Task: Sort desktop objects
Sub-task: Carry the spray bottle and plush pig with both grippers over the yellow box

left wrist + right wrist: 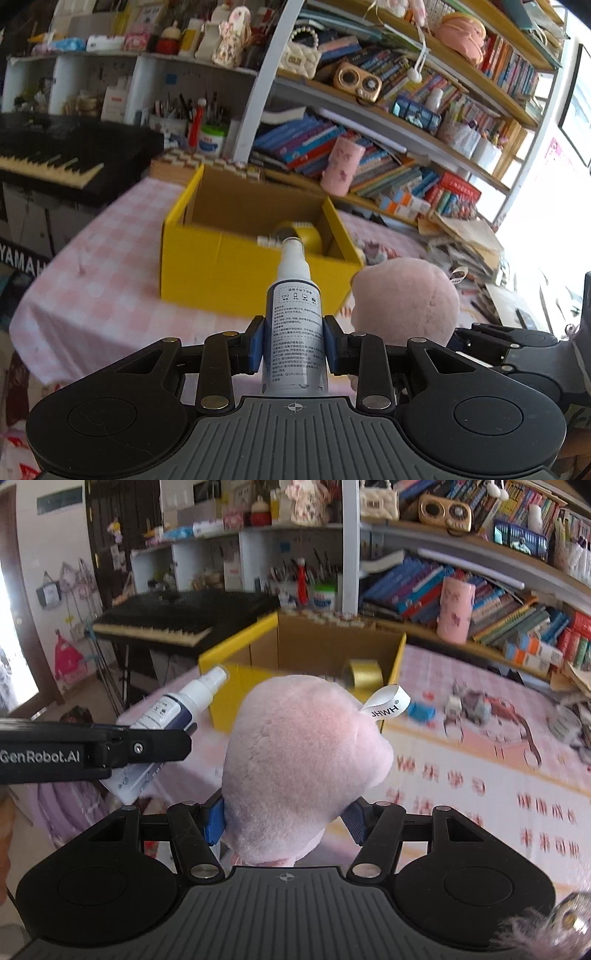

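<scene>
Beyond both of our grippers we see the table under its pink-and-white checked cloth point(110, 258), and ahead of the fingers on it stands the open yellow cardboard box with a plain brown inside point(221, 266). In the left wrist view the box lies straight ahead of the left gripper point(294, 345); in the right wrist view it sits ahead and a little to the left of the right gripper point(286, 821). Next in size is the round pink plush toy with a white sewn-in label point(303, 760), which the right gripper has clamped between its blue pads, the jaws standing fairly wide around the soft body; it is lifted off the cloth, short of the box. From the left gripper the toy appears just to the right. Smaller is the white spray bottle with a dark blue printed label point(295, 325), pinched at its body by the left gripper's nearly closed jaws, nozzle pointing forward toward the box. Inside the box, at its far right corner, rests a roll of gold tape point(364, 674). Farther right of the right gripper, small toys point(469, 705) lie scattered on the cloth.
</scene>
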A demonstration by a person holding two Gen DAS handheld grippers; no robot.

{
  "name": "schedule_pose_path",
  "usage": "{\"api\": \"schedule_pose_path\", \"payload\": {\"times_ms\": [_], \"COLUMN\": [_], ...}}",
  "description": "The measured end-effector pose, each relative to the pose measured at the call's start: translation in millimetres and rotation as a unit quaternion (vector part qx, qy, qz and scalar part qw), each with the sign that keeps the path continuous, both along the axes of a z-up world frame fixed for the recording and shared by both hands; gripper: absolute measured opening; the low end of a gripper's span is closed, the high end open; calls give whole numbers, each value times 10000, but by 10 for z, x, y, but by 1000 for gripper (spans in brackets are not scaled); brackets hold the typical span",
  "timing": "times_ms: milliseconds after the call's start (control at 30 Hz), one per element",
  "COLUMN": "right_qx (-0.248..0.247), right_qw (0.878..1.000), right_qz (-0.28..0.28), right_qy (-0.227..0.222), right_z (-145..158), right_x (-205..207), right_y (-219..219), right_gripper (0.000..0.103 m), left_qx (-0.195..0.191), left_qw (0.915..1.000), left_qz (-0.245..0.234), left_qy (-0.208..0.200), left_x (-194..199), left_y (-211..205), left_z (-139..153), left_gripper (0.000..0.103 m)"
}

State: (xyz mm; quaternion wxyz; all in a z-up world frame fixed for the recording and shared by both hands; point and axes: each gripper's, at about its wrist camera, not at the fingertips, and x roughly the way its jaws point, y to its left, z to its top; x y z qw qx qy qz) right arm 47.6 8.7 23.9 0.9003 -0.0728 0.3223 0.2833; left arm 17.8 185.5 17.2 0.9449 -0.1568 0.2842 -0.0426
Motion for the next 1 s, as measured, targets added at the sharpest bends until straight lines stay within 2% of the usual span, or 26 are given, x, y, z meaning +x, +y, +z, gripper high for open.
{"api": "schedule_pose_path", "payload": {"times_ms": [367,633,800,1000], "right_qx": [231,186,62,-456], "right_qw": [9975,9962,9961,9945], "right_qz": [254,352,446,775], "right_qy": [-610,-777,-760,-532], "right_z": [380,434,360,122], "right_x": [873,1481,1806,2105], "right_y": [82,131,249,453], "right_gripper": [59,59,59,59], "left_qx": [242,534,772,995], "left_qw": [9985,9972,9963,9940], "left_qz": [324,358,376,335], "left_qy": [-381,-394,-92,312], "left_x": [747,1291,1611,1813], "left_y": [140,151,151,134], "left_z": [223,255,156,-45], "left_gripper": [31,31,31,31]}}
